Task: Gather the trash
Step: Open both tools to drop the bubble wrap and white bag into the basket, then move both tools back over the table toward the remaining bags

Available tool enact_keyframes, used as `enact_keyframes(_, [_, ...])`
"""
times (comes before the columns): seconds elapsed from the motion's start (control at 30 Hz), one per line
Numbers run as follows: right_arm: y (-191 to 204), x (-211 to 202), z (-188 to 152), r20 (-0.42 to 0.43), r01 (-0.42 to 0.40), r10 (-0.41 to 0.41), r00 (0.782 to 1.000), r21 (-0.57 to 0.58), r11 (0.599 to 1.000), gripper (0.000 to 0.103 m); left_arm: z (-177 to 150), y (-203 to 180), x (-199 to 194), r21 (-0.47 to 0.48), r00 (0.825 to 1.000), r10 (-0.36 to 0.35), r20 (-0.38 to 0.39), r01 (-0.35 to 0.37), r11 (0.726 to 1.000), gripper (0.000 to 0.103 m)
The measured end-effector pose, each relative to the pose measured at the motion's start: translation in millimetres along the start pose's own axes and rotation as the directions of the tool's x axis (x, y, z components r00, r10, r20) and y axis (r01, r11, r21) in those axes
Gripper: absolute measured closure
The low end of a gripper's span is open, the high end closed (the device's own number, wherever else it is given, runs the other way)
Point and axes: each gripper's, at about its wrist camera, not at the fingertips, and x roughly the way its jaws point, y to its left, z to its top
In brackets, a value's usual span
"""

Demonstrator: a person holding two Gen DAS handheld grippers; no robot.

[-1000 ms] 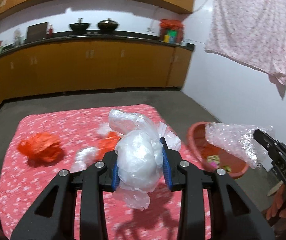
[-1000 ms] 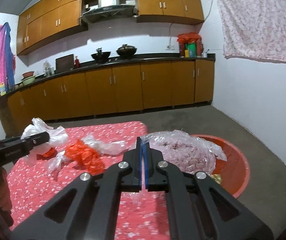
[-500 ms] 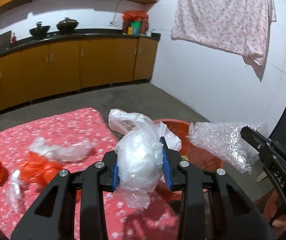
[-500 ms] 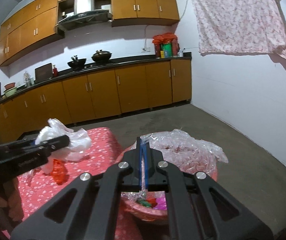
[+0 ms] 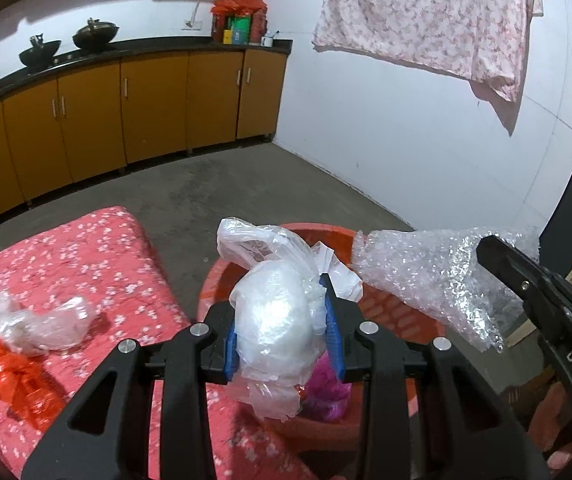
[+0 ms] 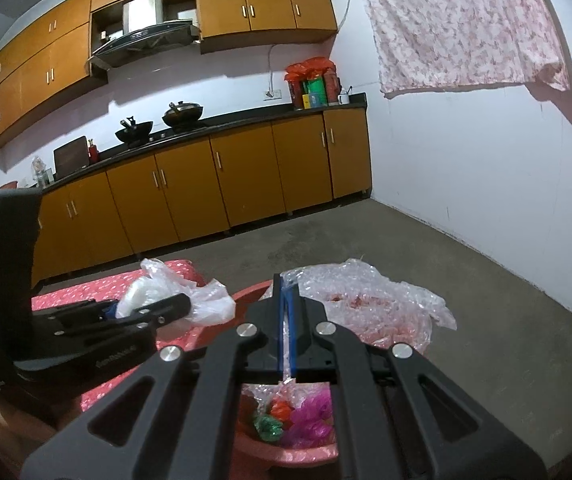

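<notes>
Dim indoor light, brightest on the white wall [image 5: 386, 128], where the hanging floral cloth [image 5: 438, 16] casts a soft shadow. Fisheye bending curves the cabinets [image 6: 222, 184]; corners go black. The red tablecloth [image 5: 66, 264] is slightly motion-blurred; glints sparkle on the bubble wrap [image 5: 426, 276].

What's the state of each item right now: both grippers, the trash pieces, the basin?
left gripper: shut on the white plastic bag, above the basin.
right gripper: shut on the bubble wrap, above the basin.
red basin: on the floor beside the table, already holds pink, green and orange scraps.
clear plastic bag: crumpled, lying on the red tablecloth.
orange plastic bag: crumpled, lying on the tablecloth beside the clear one.
</notes>
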Motion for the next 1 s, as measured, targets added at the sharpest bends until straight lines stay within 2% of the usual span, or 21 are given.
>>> enact_keyframes(0.1, [-10,8,-1,-0.018,-0.01,0.01,1.0,0.026,1.0,0.095,-2,-3,9,-0.002,1.0,-0.01,-0.02,0.01,1.0,0.064])
enact_keyframes(0.17, [-16,12,-3,-0.03,-0.015,0.017,0.999,0.046,0.999,0.095,-4,-4,14,-0.004,0.999,-0.015,-0.033,0.014,1.0,0.054])
enact_keyframes(0.23, [-21,14,-6,-0.041,-0.013,0.015,0.999,0.062,0.998,0.08,-6,-3,16,-0.011,0.999,-0.01,-0.043,0.009,1.0,0.047])
enact_keyframes(0.4, [-26,9,-15,-0.054,0.011,-0.007,0.999,0.066,0.998,0.067,-9,5,14,-0.043,0.998,-0.004,-0.057,0.002,0.999,0.037])
enact_keyframes(0.47, [-27,4,-20,-0.055,0.027,-0.023,0.998,0.072,0.997,0.057,-10,10,9,-0.058,0.998,0.007,-0.057,-0.01,0.998,0.034])
enact_keyframes(0.5, [-27,1,-21,-0.051,0.039,-0.035,0.998,0.071,0.997,0.046,-11,13,4,-0.066,0.998,0.016,-0.054,-0.019,0.998,0.031])
enact_keyframes(0.53, [-27,-3,-23,-0.042,0.054,-0.051,0.998,0.068,0.996,0.032,-13,16,1,-0.072,0.998,0.026,-0.049,-0.029,0.997,0.024])
enact_keyframes(0.57, [-27,-7,-24,-0.031,0.063,-0.061,0.998,0.066,0.996,0.025,-15,20,-5,-0.079,0.998,0.043,-0.039,-0.046,0.996,0.017])
enact_keyframes(0.6, [-26,-12,-26,-0.013,0.079,-0.078,0.997,0.063,0.995,0.013,-17,24,-12,-0.087,0.998,0.062,-0.028,-0.064,0.994,0.015])
enact_keyframes(0.63, [-27,-15,-25,-0.002,0.088,-0.088,0.996,0.06,0.994,0.008,-20,29,-19,-0.097,0.997,0.079,-0.02,-0.08,0.992,0.012])
enact_keyframes(0.73, [-25,-23,-30,0.0,0.117,-0.117,0.993,0.044,0.992,0.006,-28,42,-37,-0.13,0.994,0.104,-0.019,-0.106,0.986,0.01])
enact_keyframes(0.83, [-27,-29,-33,-0.012,0.109,-0.108,0.994,0.074,0.991,0.006,-39,56,-61,-0.146,0.99,0.141,-0.007,-0.141,0.979,0.009])
enact_keyframes(1.0, [-10,-39,-35,-0.016,0.083,-0.082,0.996,0.067,0.994,0.006,-58,74,-100,-0.144,0.972,0.234,0.016,-0.229,0.963,0.007])
